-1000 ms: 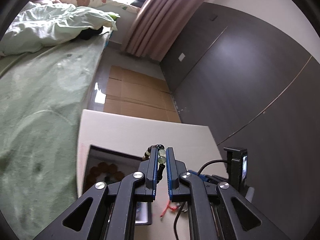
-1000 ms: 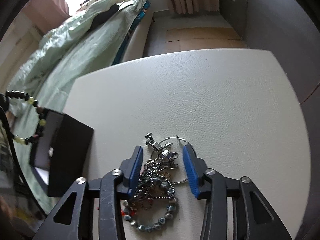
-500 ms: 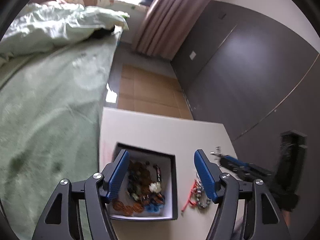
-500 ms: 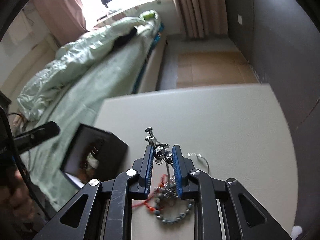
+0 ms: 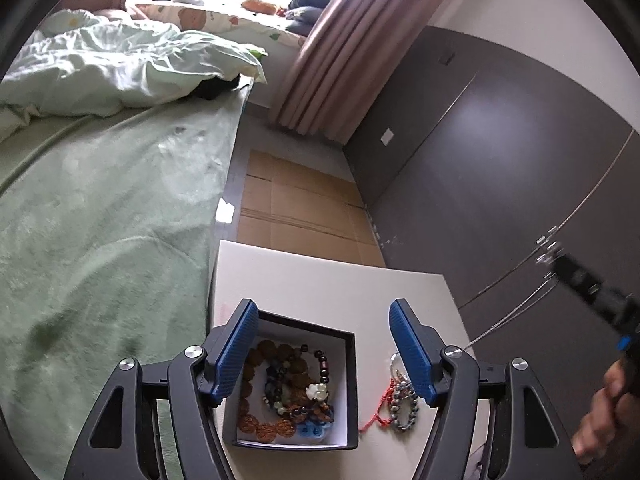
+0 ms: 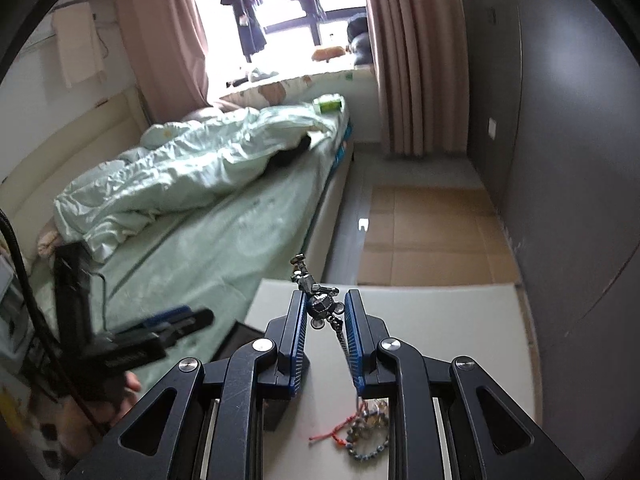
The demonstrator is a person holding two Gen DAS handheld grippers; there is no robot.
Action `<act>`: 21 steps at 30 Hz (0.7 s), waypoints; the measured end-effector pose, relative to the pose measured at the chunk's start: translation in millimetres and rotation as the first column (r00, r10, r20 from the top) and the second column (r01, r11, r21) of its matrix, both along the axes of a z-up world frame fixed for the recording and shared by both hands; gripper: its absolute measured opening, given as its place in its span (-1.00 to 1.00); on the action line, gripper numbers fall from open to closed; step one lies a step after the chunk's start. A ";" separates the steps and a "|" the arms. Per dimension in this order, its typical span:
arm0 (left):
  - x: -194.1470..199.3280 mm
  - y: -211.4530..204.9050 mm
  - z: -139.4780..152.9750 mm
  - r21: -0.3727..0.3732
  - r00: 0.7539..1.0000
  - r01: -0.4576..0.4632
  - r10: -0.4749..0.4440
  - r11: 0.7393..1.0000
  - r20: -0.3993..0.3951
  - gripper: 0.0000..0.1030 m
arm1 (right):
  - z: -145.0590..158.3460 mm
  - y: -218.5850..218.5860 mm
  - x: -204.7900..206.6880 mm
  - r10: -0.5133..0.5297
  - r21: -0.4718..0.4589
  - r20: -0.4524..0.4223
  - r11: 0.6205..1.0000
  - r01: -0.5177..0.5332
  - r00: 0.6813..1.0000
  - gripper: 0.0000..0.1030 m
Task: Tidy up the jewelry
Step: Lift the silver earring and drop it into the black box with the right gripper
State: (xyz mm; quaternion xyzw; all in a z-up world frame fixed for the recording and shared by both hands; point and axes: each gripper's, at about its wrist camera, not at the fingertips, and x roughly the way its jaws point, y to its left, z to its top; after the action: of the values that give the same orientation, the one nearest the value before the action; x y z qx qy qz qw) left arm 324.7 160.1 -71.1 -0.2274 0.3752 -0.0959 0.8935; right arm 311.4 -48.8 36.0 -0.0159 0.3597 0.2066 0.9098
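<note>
A black jewelry box [image 5: 351, 364] with a white inside sits on the white table [image 5: 320, 288]. Several bead bracelets [image 5: 292, 388] lie in it. My left gripper [image 5: 324, 348] is open and empty above the box. A small pile of bracelets with a red cord [image 5: 400, 404] lies right of the box; it also shows in the right wrist view [image 6: 366, 432]. My right gripper [image 6: 325, 312] is shut on a metal pendant with a chain [image 6: 320, 305], lifted above the table. It shows blurred at the right in the left wrist view [image 5: 580, 276].
A bed with green bedding [image 5: 100, 208] runs along the table's left side. A dark wardrobe wall [image 5: 520, 168] stands to the right. Cardboard sheets [image 5: 296, 208] cover the floor beyond the table's far edge. The left gripper's body [image 6: 132, 344] is at the left.
My left gripper opened and dropped the bead bracelet into the box. My right gripper shut on the metal pendant in the pile and lifted it off the table.
</note>
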 end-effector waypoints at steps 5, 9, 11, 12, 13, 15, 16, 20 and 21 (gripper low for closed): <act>-1.5 3.3 2.1 -0.021 1.000 -0.009 0.009 1.000 0.015 0.34 | 41.6 10.0 -9.6 -0.009 -0.014 0.090 1.000 0.010 0.996 -0.61; -3.0 7.0 4.6 -0.037 0.999 -0.016 0.017 0.999 0.028 0.34 | 72.5 14.1 -18.3 -0.012 -0.019 0.147 1.000 0.015 0.989 -0.61; -3.5 9.7 5.7 -0.047 0.999 -0.021 0.022 0.999 0.035 0.34 | 88.2 18.1 -21.1 -0.012 -0.021 0.174 1.000 0.016 0.985 -0.61; -4.1 10.8 6.2 -0.049 0.999 -0.023 0.025 0.999 0.037 0.34 | 96.5 20.5 -23.0 -0.012 -0.023 0.191 1.000 0.017 0.982 -0.61; -4.6 12.1 6.9 -0.049 0.999 -0.026 0.028 0.998 0.041 0.34 | 104.3 22.6 -25.0 -0.011 -0.026 0.207 1.000 0.017 0.978 -0.61; -6.0 15.3 9.5 -0.044 0.998 -0.036 0.039 0.998 0.050 0.34 | 117.0 27.4 -29.3 -0.008 -0.029 0.234 0.999 0.016 0.972 -0.61; -7.3 16.4 10.6 -0.044 0.998 -0.040 0.042 0.998 0.054 0.35 | 126.4 31.1 -31.4 -0.003 -0.032 0.250 0.999 0.012 0.968 -0.61; -11.8 22.2 14.7 -0.059 0.995 -0.057 0.061 0.997 0.076 0.35 | 145.7 45.5 -37.2 0.016 -0.041 0.287 0.999 -0.005 0.958 -0.61; -12.3 23.5 15.4 -0.062 0.995 -0.060 0.064 0.996 0.079 0.35 | 150.0 50.0 -38.5 0.023 -0.044 0.295 0.999 -0.010 0.955 -0.61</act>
State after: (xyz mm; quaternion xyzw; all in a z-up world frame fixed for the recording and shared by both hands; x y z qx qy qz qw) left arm 312.4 183.6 -55.7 -0.2614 0.3286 -0.0884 0.9032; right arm 272.9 1.2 186.0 -0.0688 0.2236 0.2020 0.9510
